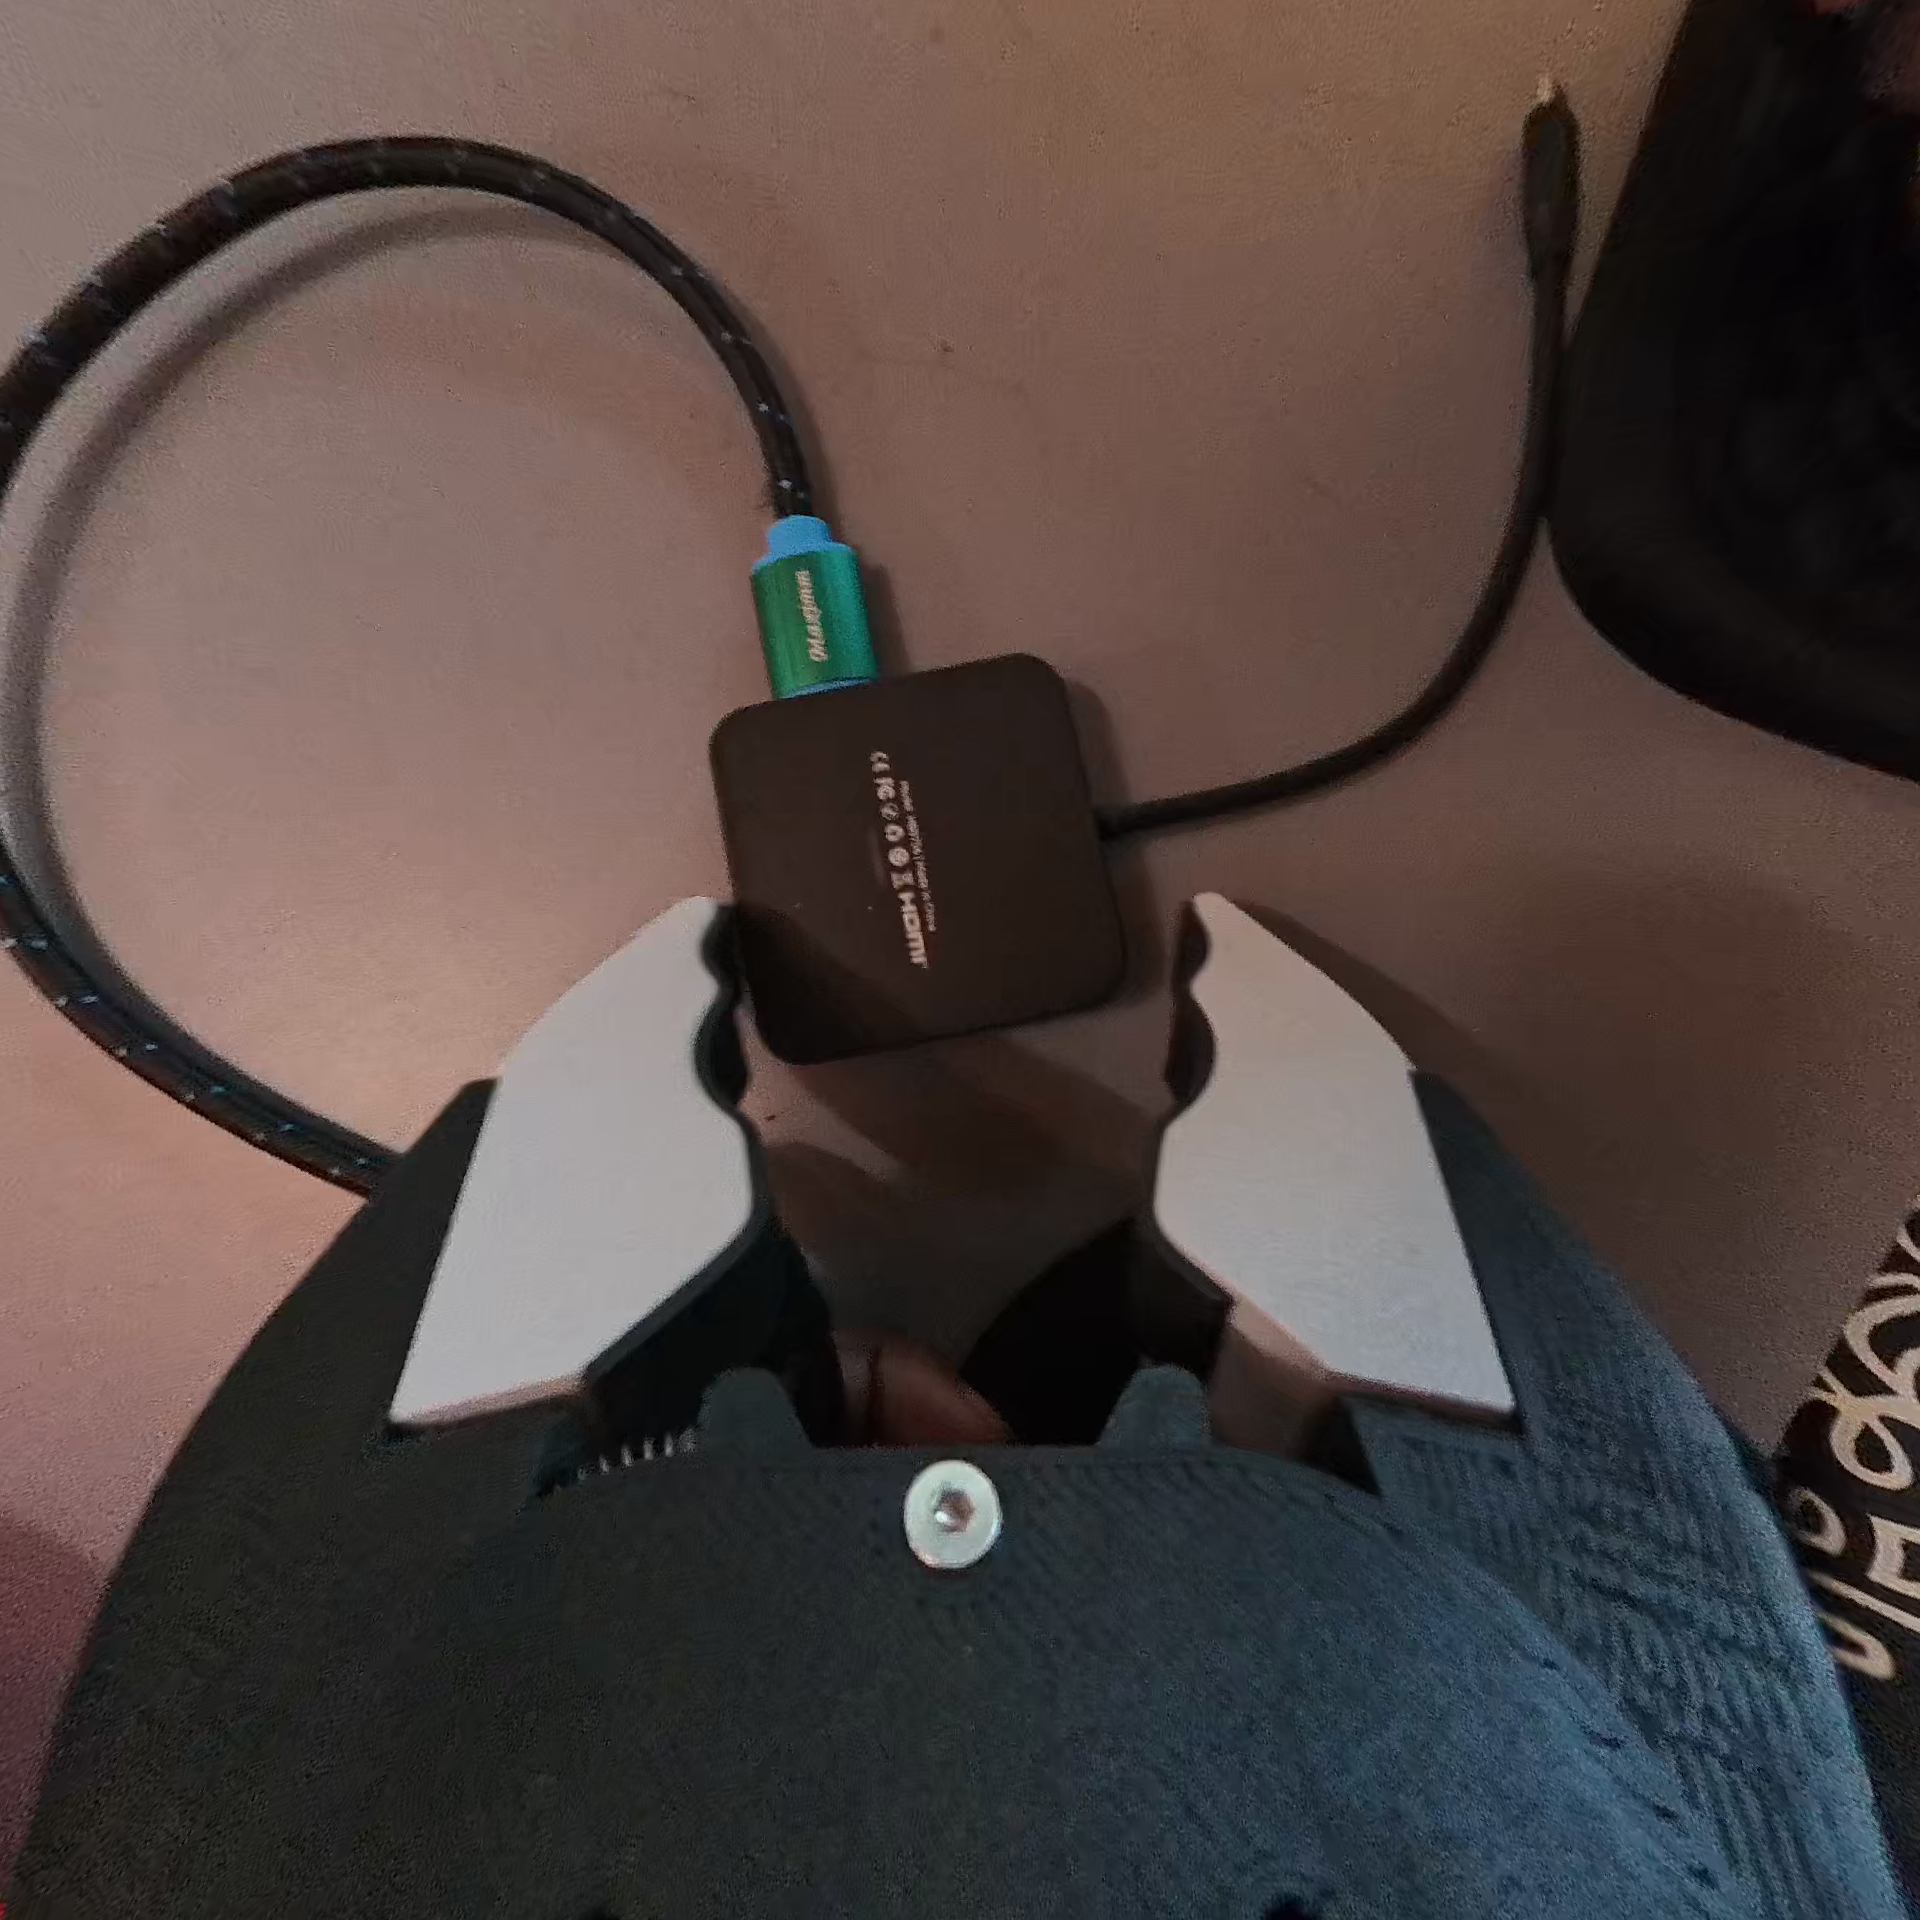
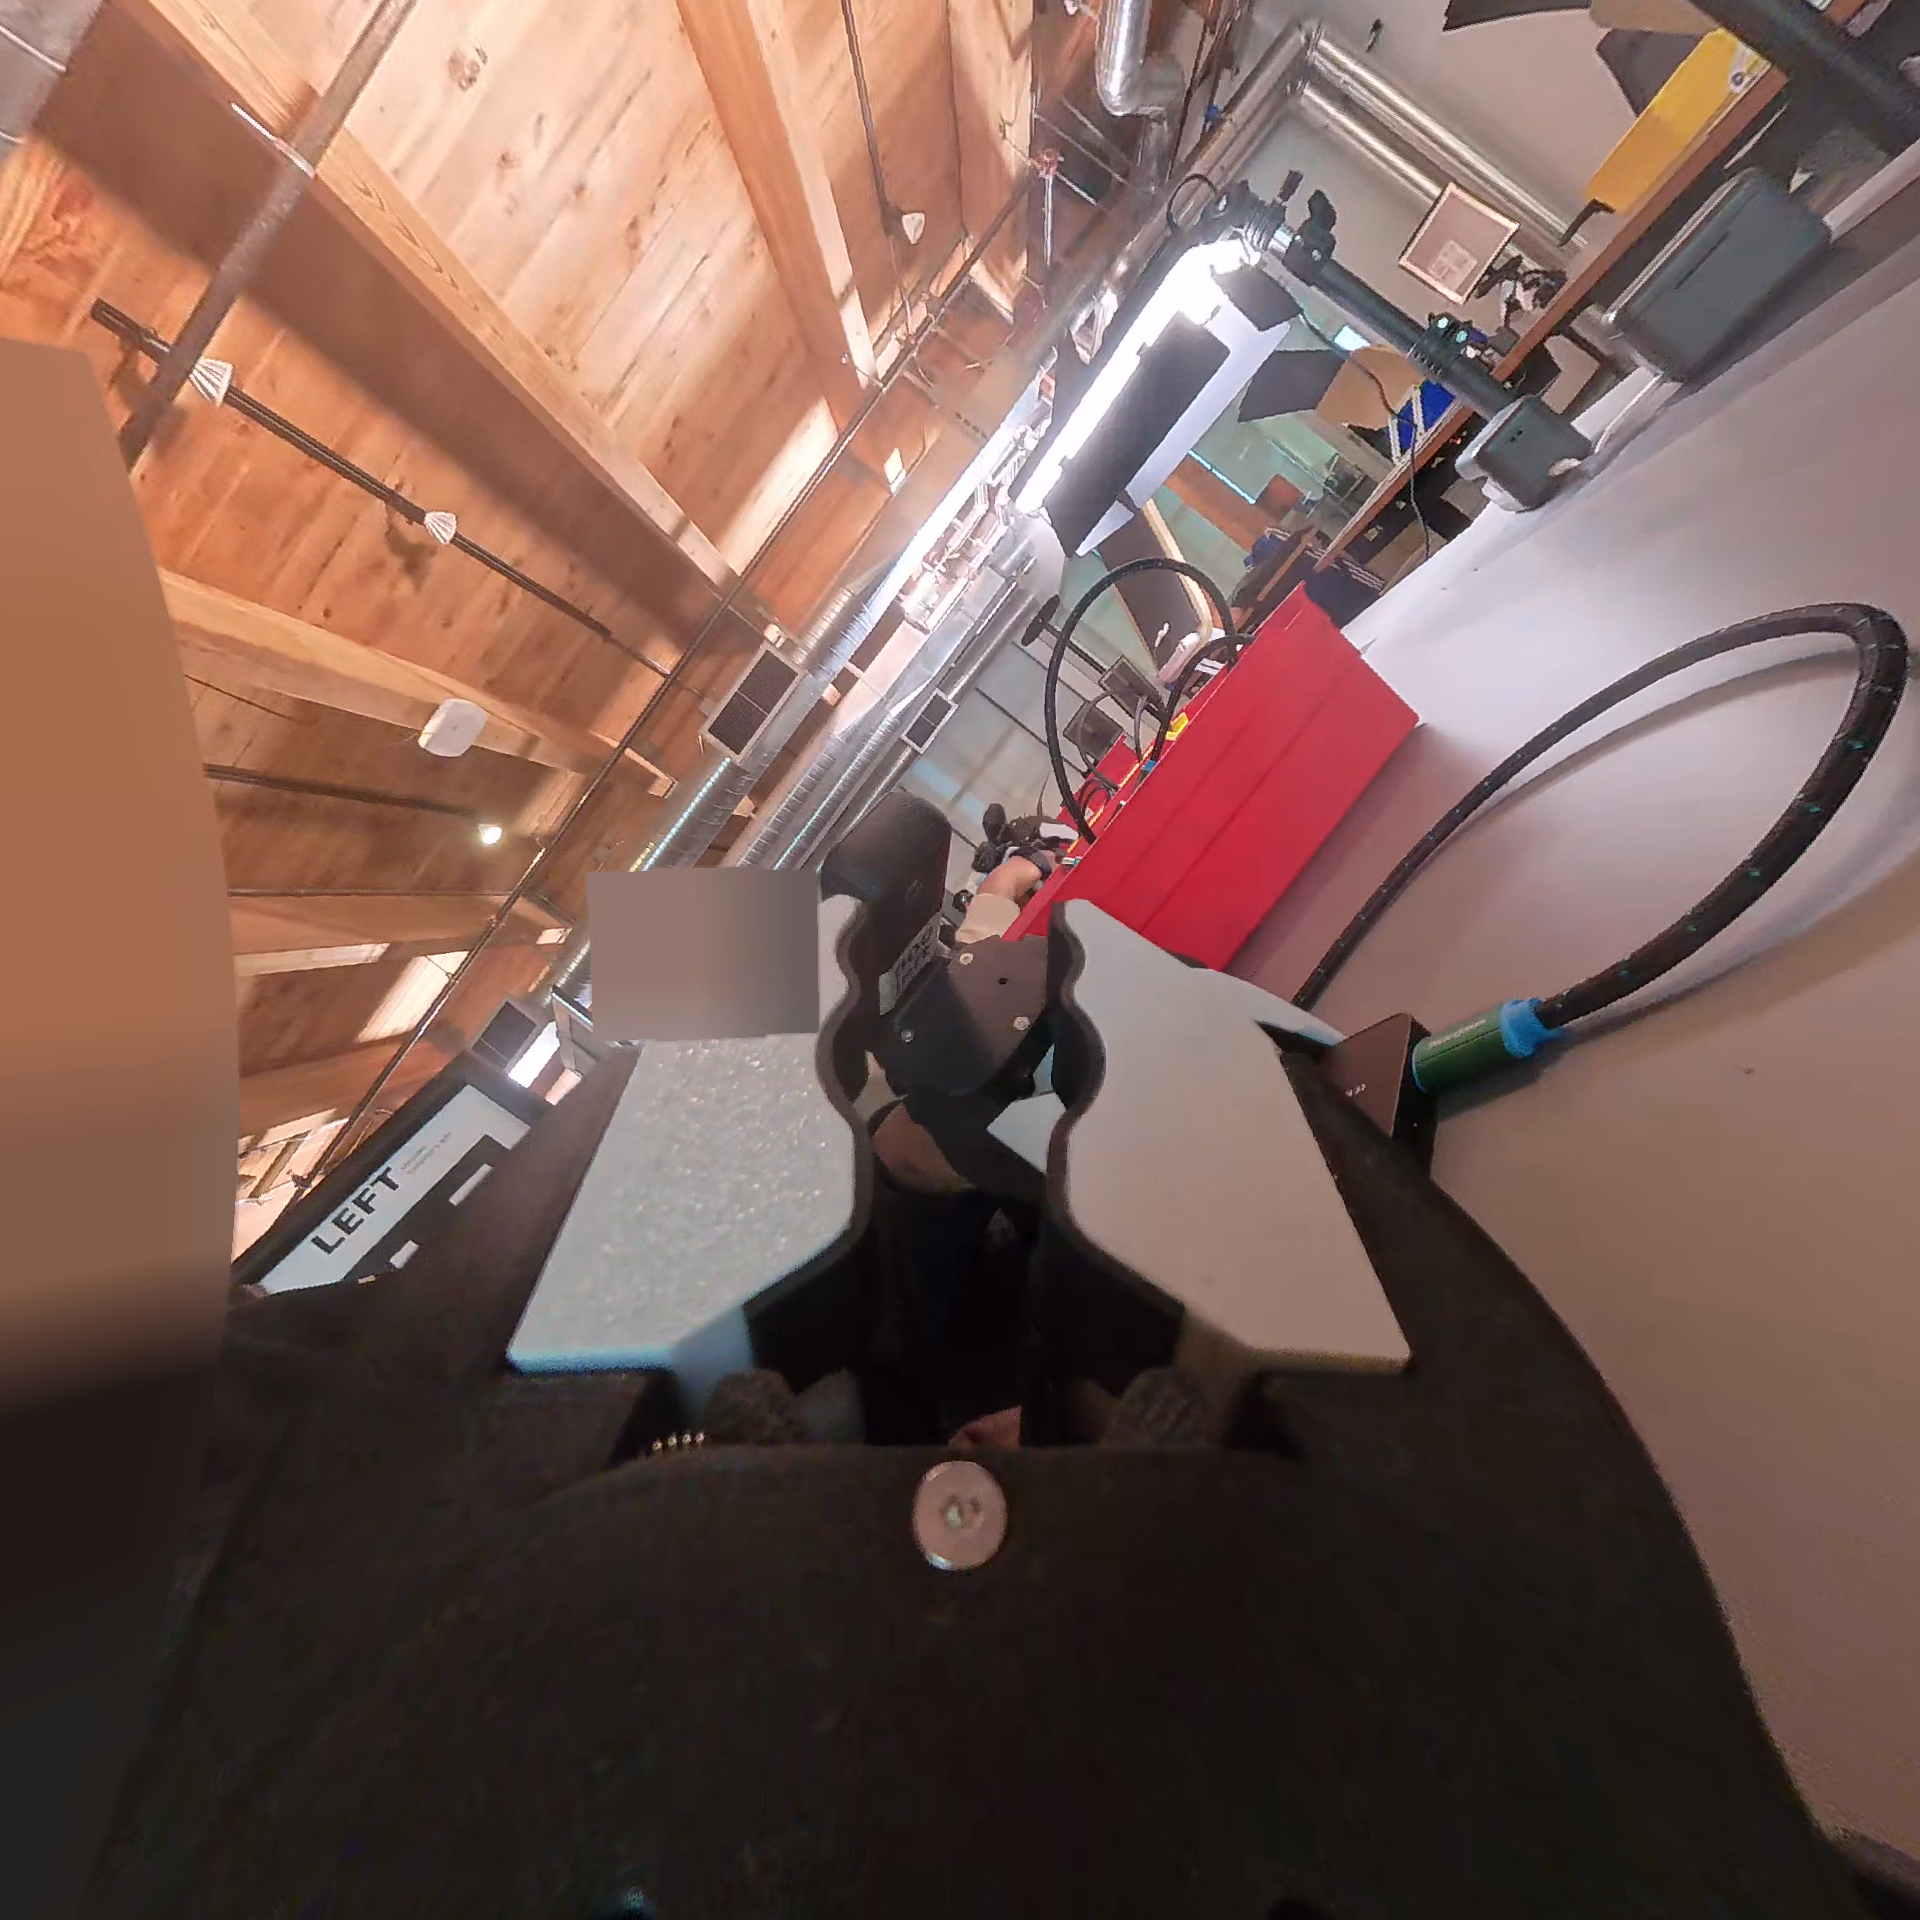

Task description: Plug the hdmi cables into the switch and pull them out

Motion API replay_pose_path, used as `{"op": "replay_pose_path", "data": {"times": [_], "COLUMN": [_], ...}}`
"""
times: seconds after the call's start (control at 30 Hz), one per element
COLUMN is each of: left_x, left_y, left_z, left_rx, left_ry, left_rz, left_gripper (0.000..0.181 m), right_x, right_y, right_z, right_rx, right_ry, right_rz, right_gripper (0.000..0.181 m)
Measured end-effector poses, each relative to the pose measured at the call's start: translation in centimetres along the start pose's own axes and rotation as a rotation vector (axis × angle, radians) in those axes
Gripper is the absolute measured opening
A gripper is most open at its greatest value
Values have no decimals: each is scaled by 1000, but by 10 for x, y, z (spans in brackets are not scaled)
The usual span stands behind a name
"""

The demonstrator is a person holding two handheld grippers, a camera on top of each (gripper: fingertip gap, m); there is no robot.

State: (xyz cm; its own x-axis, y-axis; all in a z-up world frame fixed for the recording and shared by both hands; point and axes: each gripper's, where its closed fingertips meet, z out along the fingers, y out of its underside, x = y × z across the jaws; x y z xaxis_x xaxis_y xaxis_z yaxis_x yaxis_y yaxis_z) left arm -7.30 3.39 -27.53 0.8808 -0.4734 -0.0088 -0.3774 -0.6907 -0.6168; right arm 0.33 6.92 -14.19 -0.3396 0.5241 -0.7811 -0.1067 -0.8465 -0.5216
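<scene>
A black square HDMI switch (image 1: 914,852) lies on the pale table. A green plug with a blue collar (image 1: 816,623) sits in its far side, and its braided black cable (image 1: 312,208) loops off to the left. A thin black cable (image 1: 1351,758) leaves the switch's right side and ends in a loose plug (image 1: 1548,135). My left gripper (image 1: 956,925) is open, its fingers on either side of the switch's near end. My right gripper (image 2: 956,935) is open, empty and tilted sideways. In its view the switch corner (image 2: 1371,1070) and green plug (image 2: 1465,1044) show just to its right.
A dark bulky shape (image 1: 1766,416) fills the top right of the left wrist view, with patterned fabric (image 1: 1860,1507) at the right edge. A red cabinet (image 2: 1247,790) stands past the table, with shelves and equipment beyond. The braided cable loop (image 2: 1662,779) lies on the table.
</scene>
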Motion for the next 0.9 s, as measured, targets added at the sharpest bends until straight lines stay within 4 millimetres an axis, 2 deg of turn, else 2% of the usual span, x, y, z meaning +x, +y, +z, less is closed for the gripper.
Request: {"op": "replay_pose_path", "data": {"times": [0.03,0.17,0.27,0.43,0.57,0.77,0.9], "left_x": [-1,-2,-3,-13,-10,19,55], "left_y": [-1,-5,-21,-59,-74,-88,-96], "left_z": [0,-3,-12,-52,-75,-94,-106], "left_rx": [6,50,164,442,559,680,836], "left_ry": [-5,-89,-216,-505,-655,-813,-808], "left_rz": [-4,79,226,402,539,840,1011], "left_gripper": [70,70,69,69,68,68,67], "right_x": [0,0,-1,-2,-3,-7,-18], "right_y": [0,0,0,4,10,13,21], "right_z": [0,0,-1,1,3,7,12], "right_rx": [2,0,5,-23,-59,-79,-111], "right_ry": [0,-1,0,1,9,56,-14], "right_rz": [1,-3,-8,-24,-65,-240,-258], "right_gripper": [32,32,32,34,36,48,56]}}
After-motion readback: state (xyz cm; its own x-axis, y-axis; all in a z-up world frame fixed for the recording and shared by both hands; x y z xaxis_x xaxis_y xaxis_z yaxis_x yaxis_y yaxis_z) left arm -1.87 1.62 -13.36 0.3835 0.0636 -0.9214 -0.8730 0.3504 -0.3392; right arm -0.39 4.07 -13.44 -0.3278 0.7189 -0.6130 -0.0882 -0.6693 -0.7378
